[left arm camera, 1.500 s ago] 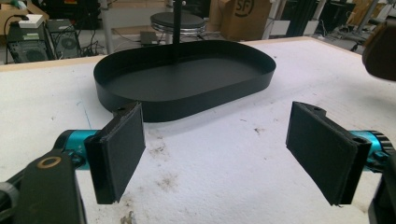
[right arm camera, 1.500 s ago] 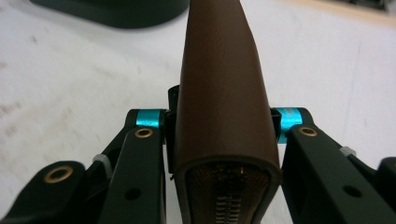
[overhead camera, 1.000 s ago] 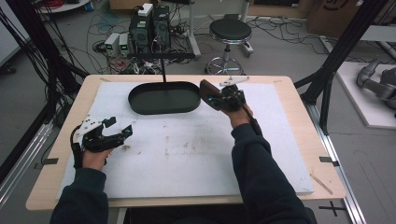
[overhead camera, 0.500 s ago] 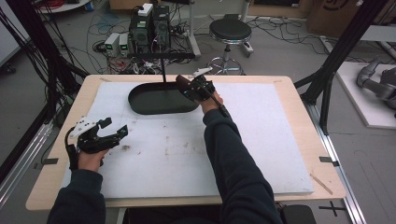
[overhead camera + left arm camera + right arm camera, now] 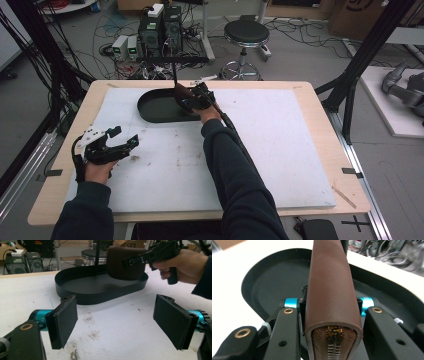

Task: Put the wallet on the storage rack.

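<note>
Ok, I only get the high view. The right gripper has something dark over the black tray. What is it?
Observer: A brown pouch. The right gripper view shows a zipper at its near end.
Operator: Is it held tight?
Observer: Yes, the right gripper is shut on it, with its fingers pressing from both sides.
Operator: Is it touching the tray yet?
Observer: Probably not. In the left gripper view it stands upright, seemingly just above the floor of the tray, with its shadow below it.
</note>
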`<action>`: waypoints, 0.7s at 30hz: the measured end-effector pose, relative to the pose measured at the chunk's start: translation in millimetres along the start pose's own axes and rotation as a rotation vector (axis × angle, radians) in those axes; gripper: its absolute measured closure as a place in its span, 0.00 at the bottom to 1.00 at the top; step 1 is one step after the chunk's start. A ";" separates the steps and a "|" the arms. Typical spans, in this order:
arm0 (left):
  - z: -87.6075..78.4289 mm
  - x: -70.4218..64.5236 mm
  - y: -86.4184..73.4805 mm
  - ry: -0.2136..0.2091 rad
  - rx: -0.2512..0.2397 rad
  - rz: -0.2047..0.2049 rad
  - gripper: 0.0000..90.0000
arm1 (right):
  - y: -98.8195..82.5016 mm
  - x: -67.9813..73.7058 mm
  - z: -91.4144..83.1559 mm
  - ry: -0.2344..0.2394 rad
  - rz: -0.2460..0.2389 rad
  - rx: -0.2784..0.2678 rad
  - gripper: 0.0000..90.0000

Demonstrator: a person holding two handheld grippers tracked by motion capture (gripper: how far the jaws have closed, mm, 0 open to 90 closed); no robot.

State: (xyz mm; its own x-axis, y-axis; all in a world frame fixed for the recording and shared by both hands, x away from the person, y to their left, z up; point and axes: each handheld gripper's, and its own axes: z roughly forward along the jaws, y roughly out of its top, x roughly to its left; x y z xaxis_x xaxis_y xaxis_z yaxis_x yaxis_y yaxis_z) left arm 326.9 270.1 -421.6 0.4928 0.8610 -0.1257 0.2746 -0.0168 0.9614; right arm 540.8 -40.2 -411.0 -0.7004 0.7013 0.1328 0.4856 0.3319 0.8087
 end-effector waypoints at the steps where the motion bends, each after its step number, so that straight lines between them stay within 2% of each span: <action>1: 0.0 0.1 -0.1 -0.001 0.000 0.000 0.22 | -1.7 -1.8 2.1 0.011 0.036 -0.005 0.70; 2: 0.0 0.2 -0.1 -0.001 -0.001 0.000 0.22 | -3.6 -3.8 3.8 0.005 0.064 -0.002 0.67; 3: -0.2 0.4 -0.1 0.002 -0.002 -0.004 0.22 | -4.4 -5.0 4.1 -0.010 0.075 -0.004 0.60; 4: -0.6 0.9 -0.1 0.002 -0.002 -0.005 0.22 | -4.7 -6.5 3.3 -0.040 0.088 -0.004 0.52; 5: -0.9 1.5 -0.1 0.004 -0.003 -0.005 0.22 | -4.2 -8.6 1.5 -0.068 0.094 -0.003 0.51; 7: -1.6 2.2 -0.2 0.006 -0.003 -0.006 0.22 | -1.9 -12.8 -4.8 -0.107 0.091 -0.001 0.51; 11: -1.6 1.6 -0.1 0.008 -0.003 -0.006 0.22 | 4.6 -21.7 -22.5 -0.156 0.074 -0.005 0.50; 15: -0.8 0.5 -0.1 0.004 0.000 -0.001 0.22 | 7.8 -28.7 -41.7 -0.174 0.054 -0.022 0.50; 18: -0.3 0.4 -0.3 0.004 0.000 -0.003 0.22 | 7.0 -33.2 -58.0 -0.182 0.034 -0.016 0.50; 21: 0.3 0.8 -0.5 0.003 0.001 0.000 0.22 | 1.5 -37.5 -80.0 -0.203 -0.011 -0.028 0.50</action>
State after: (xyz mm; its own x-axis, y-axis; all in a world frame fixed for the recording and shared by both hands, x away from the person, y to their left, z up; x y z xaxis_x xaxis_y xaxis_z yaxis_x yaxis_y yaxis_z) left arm 327.4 270.6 -422.2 0.4905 0.8624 -0.1251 0.2756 -0.0173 0.9611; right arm 526.0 -116.5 -368.9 -0.5848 0.8111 0.0078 0.4613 0.3246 0.8257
